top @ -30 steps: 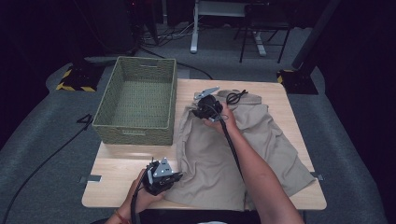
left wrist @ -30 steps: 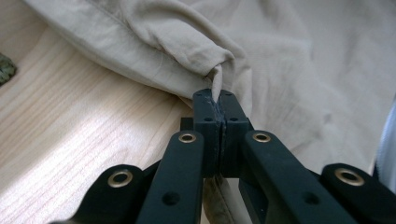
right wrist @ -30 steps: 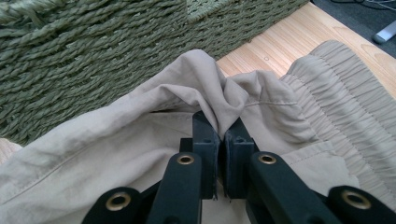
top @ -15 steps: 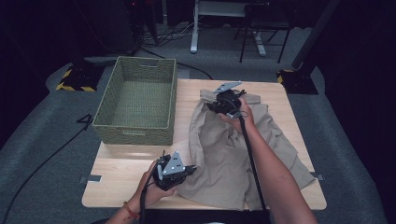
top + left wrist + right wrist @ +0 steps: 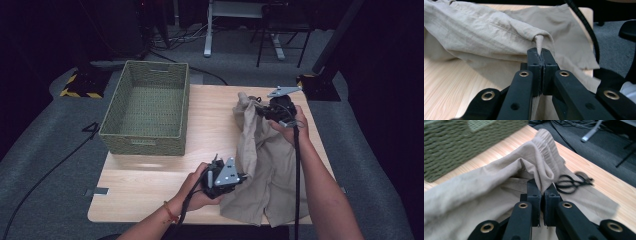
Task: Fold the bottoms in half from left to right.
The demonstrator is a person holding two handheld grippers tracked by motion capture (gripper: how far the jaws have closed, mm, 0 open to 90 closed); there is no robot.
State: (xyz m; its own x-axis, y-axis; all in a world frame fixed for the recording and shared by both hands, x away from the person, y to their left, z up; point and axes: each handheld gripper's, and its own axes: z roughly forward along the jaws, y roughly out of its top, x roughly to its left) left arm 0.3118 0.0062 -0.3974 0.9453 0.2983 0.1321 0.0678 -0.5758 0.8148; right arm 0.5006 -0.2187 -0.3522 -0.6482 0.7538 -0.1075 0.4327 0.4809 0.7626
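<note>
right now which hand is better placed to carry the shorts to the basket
Left. The left gripper is shut on the shorts nearer the basket; the right gripper, shut on the waistband, sits farther across.

tongs (image 5: 540, 53): black, brass rivets | grey triangular plates | black cables | orange wristband (image 5: 169, 212)

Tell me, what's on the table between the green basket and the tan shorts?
Nothing: in the high view, bare wooden tabletop separates the green woven basket from the tan shorts.
</note>
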